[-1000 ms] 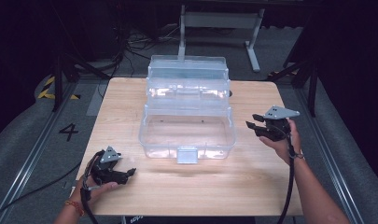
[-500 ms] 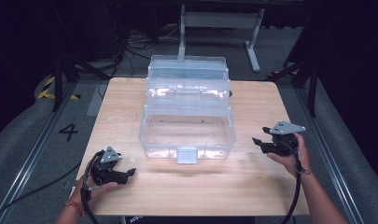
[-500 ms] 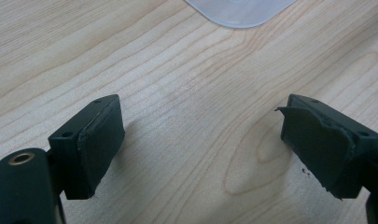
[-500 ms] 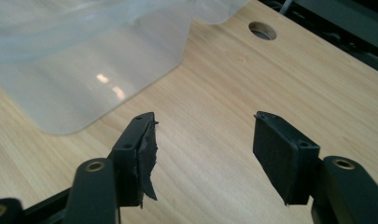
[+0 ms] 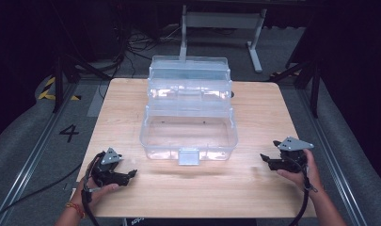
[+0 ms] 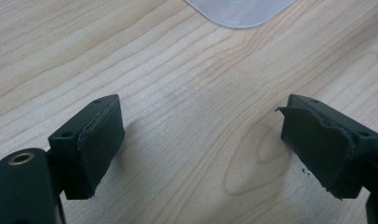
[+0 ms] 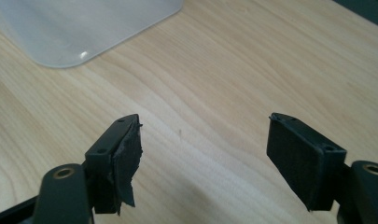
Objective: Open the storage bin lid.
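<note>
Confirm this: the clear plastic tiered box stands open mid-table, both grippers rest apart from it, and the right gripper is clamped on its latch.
Wrong on the grip. The right gripper holds nothing: the right gripper view shows its jaws, just opened, apart over bare wooden table. The clear plastic tiered box does stand open mid-table, with both grippers apart from it.

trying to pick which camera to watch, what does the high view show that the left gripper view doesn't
High view: the whole clear tiered box standing open mid-table with its grey front latch, both hands, the right gripper resting at the table's right side with nothing in it, its jaws having just been opening, and the dark floor around.

Left gripper view: a close look at the left gripper, its worn black pads wide apart over bare wood, nothing between them.

Both: the wooden table, the left gripper, and the box, of which the left gripper view catches one rounded corner.
</note>
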`<state>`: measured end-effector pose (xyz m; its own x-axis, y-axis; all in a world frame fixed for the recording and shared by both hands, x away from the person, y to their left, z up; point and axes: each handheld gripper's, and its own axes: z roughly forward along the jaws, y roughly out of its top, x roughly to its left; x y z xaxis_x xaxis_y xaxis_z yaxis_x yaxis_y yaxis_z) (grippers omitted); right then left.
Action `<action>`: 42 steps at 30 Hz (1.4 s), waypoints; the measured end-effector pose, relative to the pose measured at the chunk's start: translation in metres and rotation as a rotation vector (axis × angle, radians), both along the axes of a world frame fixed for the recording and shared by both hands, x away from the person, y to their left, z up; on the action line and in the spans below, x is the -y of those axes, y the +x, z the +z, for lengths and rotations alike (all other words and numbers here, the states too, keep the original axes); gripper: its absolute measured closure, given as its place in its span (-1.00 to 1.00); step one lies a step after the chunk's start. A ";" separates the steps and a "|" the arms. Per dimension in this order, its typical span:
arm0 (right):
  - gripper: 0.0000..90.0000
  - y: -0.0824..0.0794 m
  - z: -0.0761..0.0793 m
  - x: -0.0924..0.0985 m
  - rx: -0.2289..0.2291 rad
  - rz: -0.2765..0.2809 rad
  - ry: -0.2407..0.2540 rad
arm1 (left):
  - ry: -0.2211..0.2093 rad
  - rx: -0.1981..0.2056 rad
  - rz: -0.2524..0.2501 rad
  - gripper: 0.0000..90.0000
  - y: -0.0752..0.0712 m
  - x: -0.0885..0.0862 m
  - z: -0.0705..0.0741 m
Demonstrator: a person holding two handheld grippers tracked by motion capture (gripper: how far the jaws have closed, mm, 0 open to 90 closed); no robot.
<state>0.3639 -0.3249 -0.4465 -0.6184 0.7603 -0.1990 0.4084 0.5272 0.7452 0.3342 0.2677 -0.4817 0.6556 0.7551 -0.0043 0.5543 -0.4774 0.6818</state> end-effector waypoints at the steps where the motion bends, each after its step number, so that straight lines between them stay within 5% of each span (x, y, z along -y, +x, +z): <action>1: -0.40 -0.001 -0.002 0.001 -0.004 0.001 0.002 | 0.001 0.000 0.000 -0.70 0.000 0.000 0.000; 13: -0.46 -0.024 -0.028 0.018 -0.049 -0.027 0.003 | 0.001 -0.003 0.005 -0.70 0.000 0.000 0.000; 20: -0.49 -0.033 -0.038 0.026 -0.080 -0.038 0.093 | -0.003 -0.001 0.005 -0.70 0.001 0.000 0.000; 24: -0.53 -0.030 -0.040 0.032 -0.148 -0.046 0.151 | 0.008 0.007 -0.001 -0.70 0.002 0.000 0.000; 42: -0.56 -0.029 -0.040 0.031 -0.149 -0.055 0.151 | 0.002 0.000 0.010 -0.70 0.000 0.000 0.000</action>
<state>0.3347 -0.3563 -0.4866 -0.5890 0.8080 0.0097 0.5448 0.3882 0.7433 0.3346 0.2673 -0.4817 0.6481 0.7615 -0.0028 0.5593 -0.4735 0.6805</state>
